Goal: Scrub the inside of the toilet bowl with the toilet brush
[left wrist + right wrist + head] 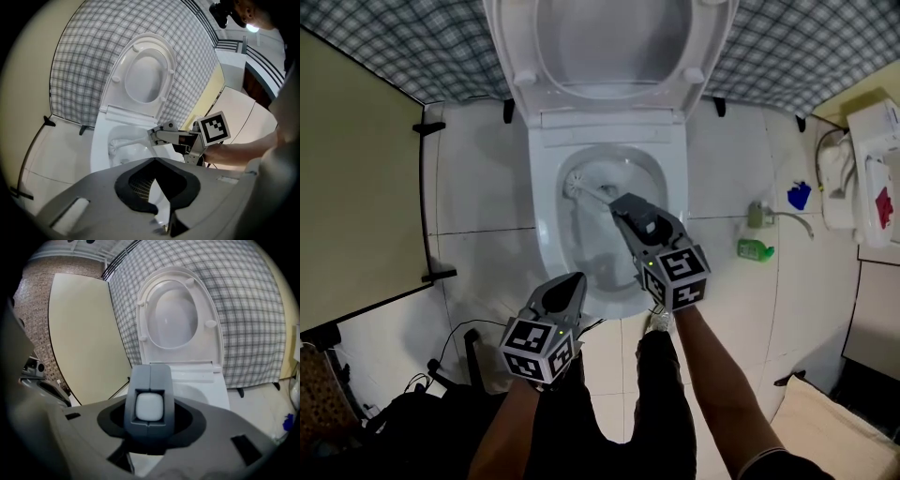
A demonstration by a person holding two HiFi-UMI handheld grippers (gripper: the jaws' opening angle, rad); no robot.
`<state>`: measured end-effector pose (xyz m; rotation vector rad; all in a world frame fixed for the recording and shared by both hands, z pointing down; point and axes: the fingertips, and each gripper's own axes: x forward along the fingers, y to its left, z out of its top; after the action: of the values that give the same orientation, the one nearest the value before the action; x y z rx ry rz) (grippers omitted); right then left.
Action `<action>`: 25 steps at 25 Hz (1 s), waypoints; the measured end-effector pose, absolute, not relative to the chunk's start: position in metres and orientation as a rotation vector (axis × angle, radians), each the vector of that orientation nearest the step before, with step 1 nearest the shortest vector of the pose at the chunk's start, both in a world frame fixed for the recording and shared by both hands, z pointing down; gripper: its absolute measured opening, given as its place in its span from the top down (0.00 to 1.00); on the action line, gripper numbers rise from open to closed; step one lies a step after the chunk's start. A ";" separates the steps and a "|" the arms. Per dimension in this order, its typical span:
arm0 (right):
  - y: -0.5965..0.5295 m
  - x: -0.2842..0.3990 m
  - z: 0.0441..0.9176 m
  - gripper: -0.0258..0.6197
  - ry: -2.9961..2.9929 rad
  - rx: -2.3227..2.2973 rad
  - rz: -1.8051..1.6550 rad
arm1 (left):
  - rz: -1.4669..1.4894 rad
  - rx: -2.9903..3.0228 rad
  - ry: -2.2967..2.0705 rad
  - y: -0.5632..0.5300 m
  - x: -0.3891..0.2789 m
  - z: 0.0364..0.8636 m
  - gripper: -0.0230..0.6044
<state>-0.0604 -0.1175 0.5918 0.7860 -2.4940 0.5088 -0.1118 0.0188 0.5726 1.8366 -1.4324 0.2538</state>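
Inside bowl [628,173], rear-left: brush head [575,184], prob. touching wall | R gripper [617,202] clamps its handle [598,194]

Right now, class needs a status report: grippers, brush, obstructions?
Right gripper shut on toilet brush, head in toilet bowl. Left gripper idle, jaw state unclear. Nothing blocking.
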 end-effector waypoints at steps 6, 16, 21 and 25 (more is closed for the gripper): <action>-0.139 -0.045 0.586 0.67 -2.436 0.916 0.431 | 0.264 1.851 -1.407 0.018 -0.110 0.574 0.95; -0.151 0.008 0.572 0.67 -2.249 1.157 0.408 | 0.250 1.899 -1.354 0.013 -0.096 0.563 0.95; -0.138 0.036 0.568 0.67 -2.141 1.308 0.495 | 0.251 1.927 -1.315 0.012 -0.096 0.558 0.95; -0.118 0.055 0.566 0.67 -2.047 1.410 0.582 | 0.249 1.962 -1.285 0.008 -0.095 0.552 0.95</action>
<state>0.0554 -0.1179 0.5661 1.4105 -2.0470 0.5822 -0.0954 0.0082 0.5521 1.9622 -1.2854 0.2494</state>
